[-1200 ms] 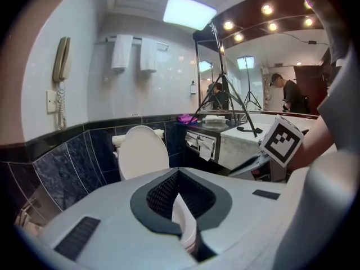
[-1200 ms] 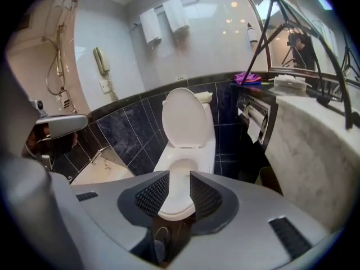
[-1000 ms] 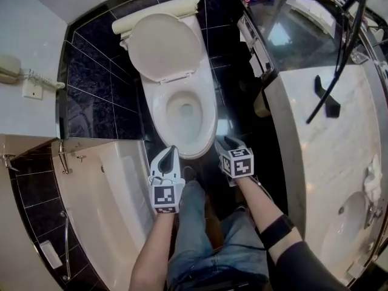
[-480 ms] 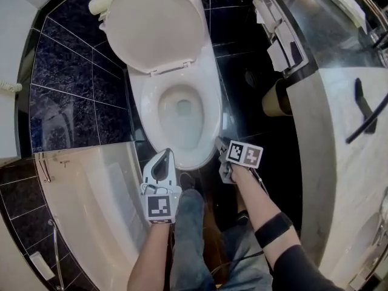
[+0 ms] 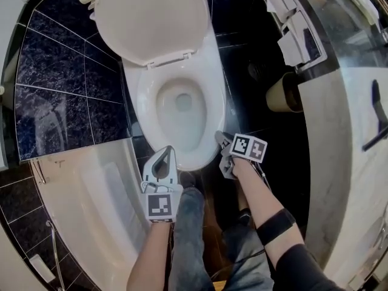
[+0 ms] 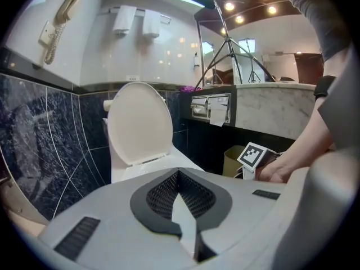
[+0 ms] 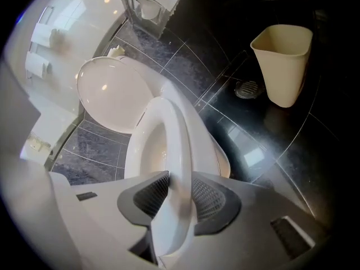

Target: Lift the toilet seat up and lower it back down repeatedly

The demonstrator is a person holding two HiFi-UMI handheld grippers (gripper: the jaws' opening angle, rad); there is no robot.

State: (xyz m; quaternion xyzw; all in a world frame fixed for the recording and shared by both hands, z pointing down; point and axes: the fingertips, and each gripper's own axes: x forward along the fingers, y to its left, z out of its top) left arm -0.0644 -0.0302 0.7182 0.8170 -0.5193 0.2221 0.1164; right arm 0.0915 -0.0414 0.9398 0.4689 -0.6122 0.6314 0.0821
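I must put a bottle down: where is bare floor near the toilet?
Bare black floor lies between the toilet and the beige bin. The bathtub rim looks free too. Before the toilet, the person's legs crowd it.

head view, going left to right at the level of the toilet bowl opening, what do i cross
dark blue marbled tiles → white toilet seat → beige plastic waste bin → pale marble counter

This is looking like a bathroom. A white toilet is standing at 12 o'clock against glossy dark tiles. A bathtub is curving away at 8 o'clock, and a pale marble vanity counter is running along 3 o'clock beside a waste bin.
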